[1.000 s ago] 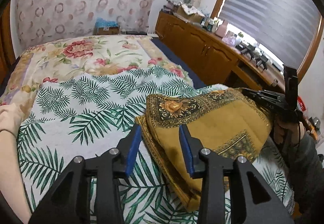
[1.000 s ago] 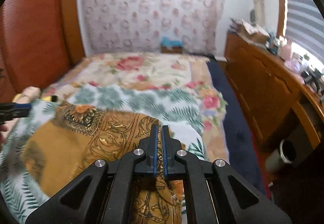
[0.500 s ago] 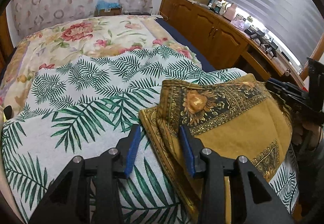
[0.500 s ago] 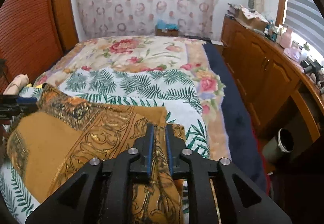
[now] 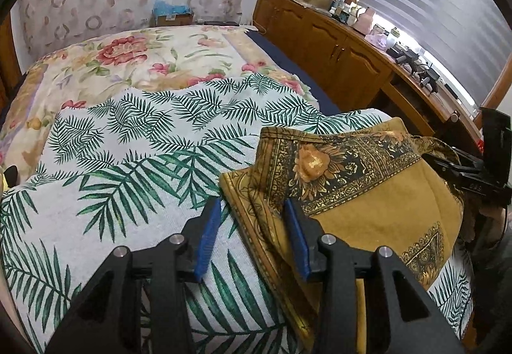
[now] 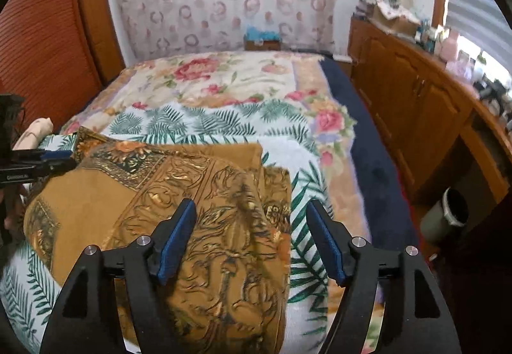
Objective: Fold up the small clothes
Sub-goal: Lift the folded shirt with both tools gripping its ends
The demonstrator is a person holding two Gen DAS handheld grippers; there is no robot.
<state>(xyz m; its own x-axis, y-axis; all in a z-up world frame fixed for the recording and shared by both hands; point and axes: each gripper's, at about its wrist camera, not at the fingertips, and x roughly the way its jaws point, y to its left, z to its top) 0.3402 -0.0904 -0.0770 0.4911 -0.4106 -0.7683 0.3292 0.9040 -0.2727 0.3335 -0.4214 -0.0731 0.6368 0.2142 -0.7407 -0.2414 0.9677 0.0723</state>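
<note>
A: Start with the left wrist view. What does it show?

B: The left claw (image 5: 252, 219) hangs over the bed (image 5: 144, 72), its blue pads (image 5: 208, 235) partly apart. The near left edge of the mustard patterned cloth (image 5: 368, 203) lies between them, but neither pad visibly presses it, so I read the claw as narrowly open and holding nothing.

A: And the cloth itself?

B: It lies folded in layers on the palm-leaf sheet (image 5: 128, 178) at the near end of the bed, a dark floral border across its upper part and plain mustard below. The right claw (image 5: 460, 171) reaches its far right edge; from here I cannot tell how its jaws stand. A wooden cabinet (image 5: 336, 50) runs along the bed's right side under a window blind (image 5: 432, 2).

A: Now the right wrist view.

B: The right claw (image 6: 252, 226) has its jaws opening, already wide. The mustard patterned cloth (image 6: 192, 210) sits under and between the pads, its near right corner bunched there, and neither pad touches it, so the claw holds nothing. The left claw (image 6: 48, 162) shows at the cloth's far left edge. The cloth rests on the palm-leaf sheet (image 6: 192, 127), with the flowered bedspread (image 6: 224, 79) beyond. A grey bin (image 6: 448, 216) stands on the floor by the wooden cabinet (image 6: 416, 104).
</note>
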